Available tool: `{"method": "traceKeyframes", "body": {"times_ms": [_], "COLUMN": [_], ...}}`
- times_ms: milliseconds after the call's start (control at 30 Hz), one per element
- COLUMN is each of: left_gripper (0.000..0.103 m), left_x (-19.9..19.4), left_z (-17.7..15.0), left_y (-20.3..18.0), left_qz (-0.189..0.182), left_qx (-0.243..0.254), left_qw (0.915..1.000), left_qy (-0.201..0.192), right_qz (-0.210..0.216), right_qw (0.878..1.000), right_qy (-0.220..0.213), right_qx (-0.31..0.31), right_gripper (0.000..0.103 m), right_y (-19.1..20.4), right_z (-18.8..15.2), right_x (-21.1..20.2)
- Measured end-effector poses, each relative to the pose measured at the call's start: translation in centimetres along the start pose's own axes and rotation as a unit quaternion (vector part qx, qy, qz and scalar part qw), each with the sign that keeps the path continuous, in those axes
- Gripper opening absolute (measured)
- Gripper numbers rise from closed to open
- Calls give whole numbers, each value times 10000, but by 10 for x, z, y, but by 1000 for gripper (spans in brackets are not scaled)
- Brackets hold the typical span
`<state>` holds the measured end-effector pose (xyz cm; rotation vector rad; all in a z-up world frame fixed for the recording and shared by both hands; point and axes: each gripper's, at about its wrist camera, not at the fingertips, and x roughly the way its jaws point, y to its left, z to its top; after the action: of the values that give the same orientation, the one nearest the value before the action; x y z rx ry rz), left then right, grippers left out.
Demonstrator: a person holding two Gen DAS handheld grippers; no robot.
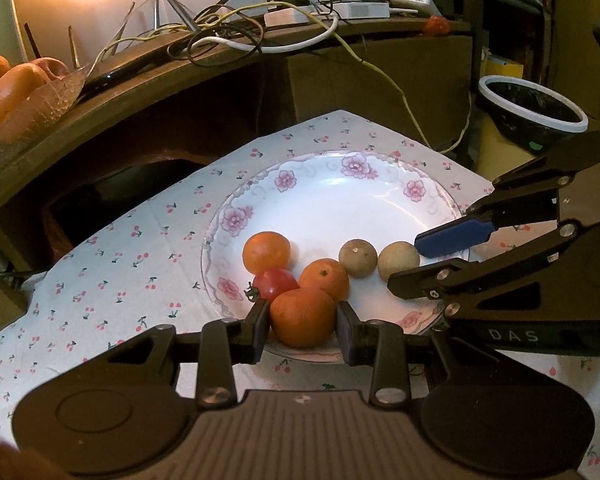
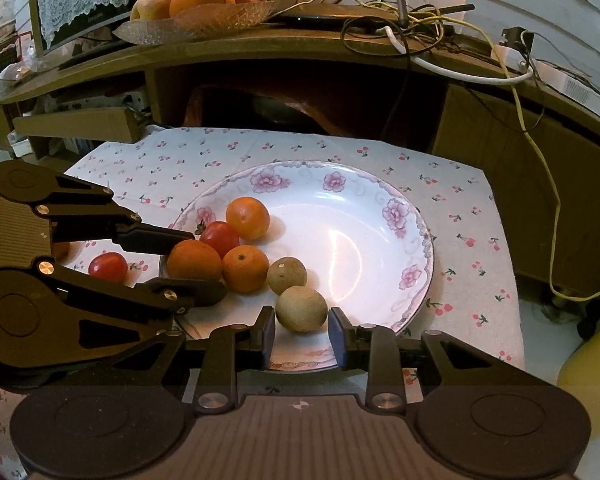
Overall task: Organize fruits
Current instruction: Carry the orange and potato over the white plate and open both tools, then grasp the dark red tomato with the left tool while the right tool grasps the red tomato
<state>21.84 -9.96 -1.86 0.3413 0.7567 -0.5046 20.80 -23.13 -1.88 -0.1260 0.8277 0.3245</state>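
Note:
A white flowered plate (image 1: 332, 200) (image 2: 364, 240) holds three small oranges, a red tomato (image 1: 274, 282) (image 2: 219, 238) and two brown longans. My left gripper (image 1: 303, 326) has its jaws around the nearest orange (image 1: 303, 316) (image 2: 194, 260) at the plate's near rim, pads touching or almost touching its sides. My right gripper (image 2: 301, 338) is open around the nearer longan (image 2: 301, 308) (image 1: 398, 264), with gaps on both sides. The other longan (image 2: 287, 275) (image 1: 357, 258) lies beside it. A second tomato (image 2: 108, 266) lies on the cloth left of the plate.
A cherry-print cloth (image 1: 120, 264) (image 2: 460, 220) covers the table. A wooden shelf behind carries a glass fruit bowl (image 2: 204, 20) (image 1: 44, 100) and tangled cables (image 1: 228, 28). A black bin with a white rim (image 1: 532, 108) stands at the right.

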Motion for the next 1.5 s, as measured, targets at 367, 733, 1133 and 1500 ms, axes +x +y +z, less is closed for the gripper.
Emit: {"method": "traceKeyframes", "body": {"times_ms": [367, 733, 1133, 1500], "left_gripper": [41, 42, 47, 47], "left_x": [-8, -19, -45, -68], "left_z": [3, 2, -13, -44], "left_y": [1, 1, 8, 36], "left_qz": [-35, -42, 161, 560], "left_qx": [-47, -50, -101, -421], "left_qw": [9999, 9998, 9998, 9974], "left_qy": [-91, -176, -77, 169], "right_qz": [-58, -82, -27, 514], "right_qw": [10000, 9998, 9994, 9979], "right_qy": [-61, -172, -352, -365], "right_qx": [12, 13, 16, -116], "right_gripper": [37, 39, 39, 39], "right_y": [-2, -4, 0, 33], "right_z": [1, 2, 4, 5], "right_x": [-4, -11, -24, -32]}}
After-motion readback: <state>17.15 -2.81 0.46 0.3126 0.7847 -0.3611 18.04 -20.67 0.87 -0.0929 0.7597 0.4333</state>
